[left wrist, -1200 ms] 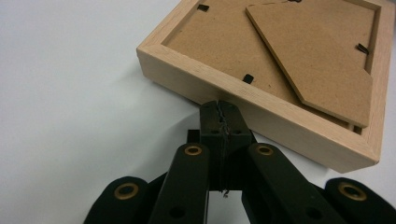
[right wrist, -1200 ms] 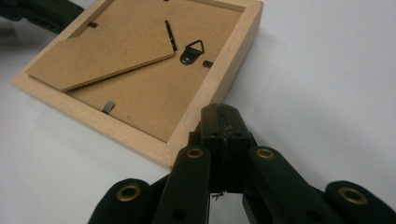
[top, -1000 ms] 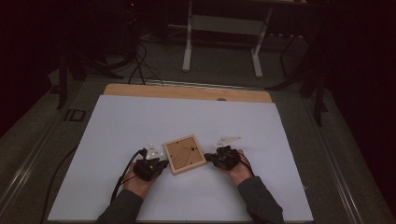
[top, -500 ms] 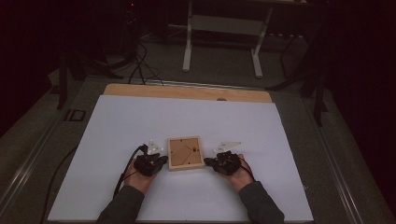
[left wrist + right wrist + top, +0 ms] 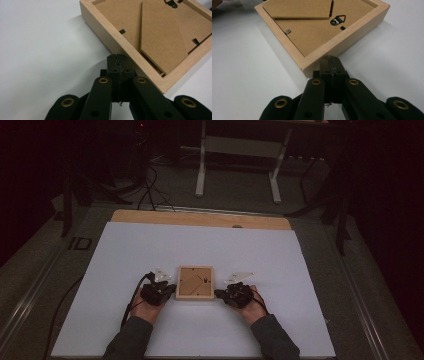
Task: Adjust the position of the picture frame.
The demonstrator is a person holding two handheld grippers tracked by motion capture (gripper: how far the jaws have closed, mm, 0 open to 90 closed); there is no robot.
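I have a square wooden picture frame [image 5: 195, 282] lying face down near the front middle of the white desk [image 5: 150, 245], backing board up. It sits squarely between my two claws. The left claw [image 5: 172, 290] is at its left side and the right claw [image 5: 218, 293] at its right side, both level with the near half of the frame.

The left claw is closed and empty, tips together. In the left gripper view its closed tip [image 5: 117, 58] meets the frame's [image 5: 140, 37] outer wooden edge, close to a corner; touching or just short, I can't settle that. The right claw is closed too, nothing held. In the right gripper view its tip [image 5: 330, 60] butts up by the near corner of the frame [image 5: 322, 27].

Key relation: the frame lies to the right of the left claw and to the left of the right one, both equally near, so either could push or both could pinch it from the sides.

The frame is square, so it has no real long axis. Its sides run parallel to the desk edges. The hanger hook [image 5: 337, 20] on the back sits toward the right side, and the fold-out stand [image 5: 162, 35] lies flat.

My guess is that the next move is squeezing or nudging it sideways.
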